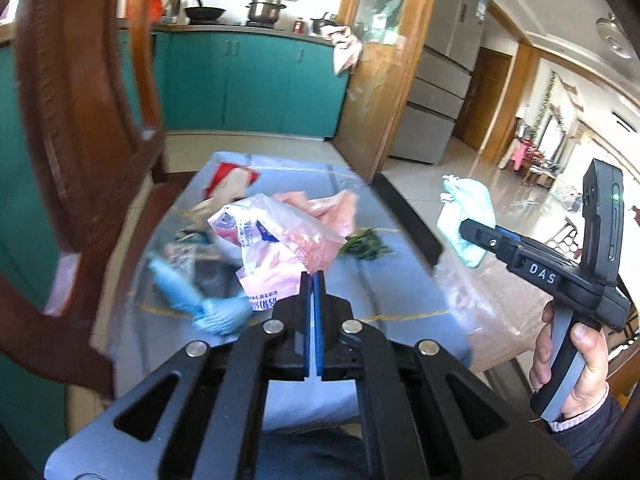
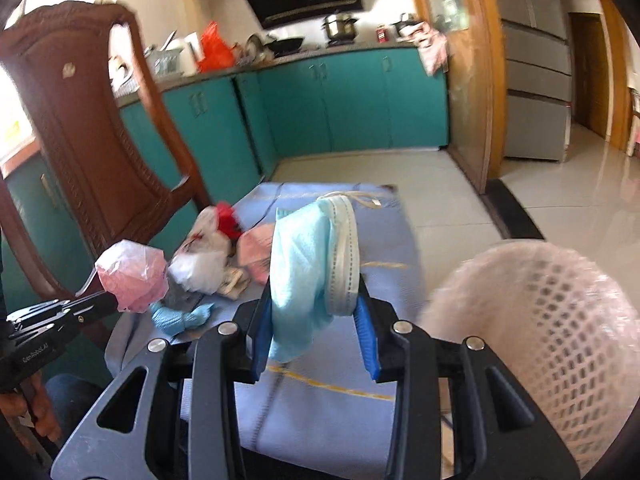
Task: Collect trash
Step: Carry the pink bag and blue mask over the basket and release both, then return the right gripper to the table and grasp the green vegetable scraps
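Note:
My left gripper (image 1: 313,280) is shut on a pink plastic bag (image 1: 280,248) and holds it above the blue-clothed table (image 1: 400,292); it also shows in the right wrist view (image 2: 132,276). My right gripper (image 2: 314,312) is shut on a light blue face mask (image 2: 304,264), raised over the table; in the left wrist view the mask (image 1: 466,212) hangs from it at right. A trash pile lies on the cloth: a crumpled blue glove (image 2: 180,318), white and red bags (image 2: 208,248), and green scraps (image 1: 366,244).
A white mesh basket (image 2: 552,328) lined with plastic stands at the right, close to my right gripper. A carved wooden chair (image 2: 88,128) stands at the table's left. Teal kitchen cabinets (image 2: 340,100) lie beyond, with a fridge (image 2: 536,60) at the far right.

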### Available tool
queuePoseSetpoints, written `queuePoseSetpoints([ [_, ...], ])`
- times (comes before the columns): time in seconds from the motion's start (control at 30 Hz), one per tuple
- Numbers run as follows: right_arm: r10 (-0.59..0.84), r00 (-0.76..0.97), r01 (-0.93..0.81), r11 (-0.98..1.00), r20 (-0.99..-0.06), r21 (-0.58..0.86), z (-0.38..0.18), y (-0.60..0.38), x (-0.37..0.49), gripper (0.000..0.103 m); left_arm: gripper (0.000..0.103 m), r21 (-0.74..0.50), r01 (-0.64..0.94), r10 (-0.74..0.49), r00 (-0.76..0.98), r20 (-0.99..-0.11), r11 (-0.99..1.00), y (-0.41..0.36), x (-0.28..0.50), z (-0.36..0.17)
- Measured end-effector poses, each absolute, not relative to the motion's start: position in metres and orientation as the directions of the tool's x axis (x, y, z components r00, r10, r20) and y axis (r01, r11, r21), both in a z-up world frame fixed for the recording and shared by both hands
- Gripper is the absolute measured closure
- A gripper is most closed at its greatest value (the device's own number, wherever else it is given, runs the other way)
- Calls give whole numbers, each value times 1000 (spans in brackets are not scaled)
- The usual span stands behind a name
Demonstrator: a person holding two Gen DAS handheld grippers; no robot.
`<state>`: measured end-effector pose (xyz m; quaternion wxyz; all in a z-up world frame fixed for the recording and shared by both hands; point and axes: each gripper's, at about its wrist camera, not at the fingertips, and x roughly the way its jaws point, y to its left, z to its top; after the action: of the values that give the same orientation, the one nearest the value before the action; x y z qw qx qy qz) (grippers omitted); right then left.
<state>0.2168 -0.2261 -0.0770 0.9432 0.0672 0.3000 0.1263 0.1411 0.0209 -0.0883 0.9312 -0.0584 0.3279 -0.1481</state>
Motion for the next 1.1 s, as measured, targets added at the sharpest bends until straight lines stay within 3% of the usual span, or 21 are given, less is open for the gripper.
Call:
queuePoseSetpoints([
  [0.2,155,842,-56,978,-517,201,-61,-300,192,66,100,-230,364,-428,697,-575,902,-29,155,-80],
  [0.43,-18,818,132,979,-575,157,-78,-379,165,66,100,-261,580,-606,546,-578,771,-132,172,-79],
  [0.7,-68,790,212,963,-610,168,-96,-414,144,66,100,-311,690,-689,371,-622,653,-223,190,-114],
  [0.73,-67,786,215,962,-615,171,-98,-416,145,66,94,-299,689,-676,372,-636,661,-227,191,-119],
  [0.83,-65,773,219,961,-631,169,-104,-417,150,60,46,-262,667,-641,416,-645,697,-224,190,-123],
  [0.9,-61,769,212,963,-636,164,-108,-414,154,51,40,-230,632,-605,475,-640,740,-209,190,-122],
  [1.0,-58,762,205,966,-645,155,-111,-403,162,47,35,-172,536,-503,565,-654,826,-175,195,-121],
  [1.1,-24,771,172,970,-636,171,-109,-391,169,47,32,-71,342,-301,689,-659,937,-124,199,-121],
])
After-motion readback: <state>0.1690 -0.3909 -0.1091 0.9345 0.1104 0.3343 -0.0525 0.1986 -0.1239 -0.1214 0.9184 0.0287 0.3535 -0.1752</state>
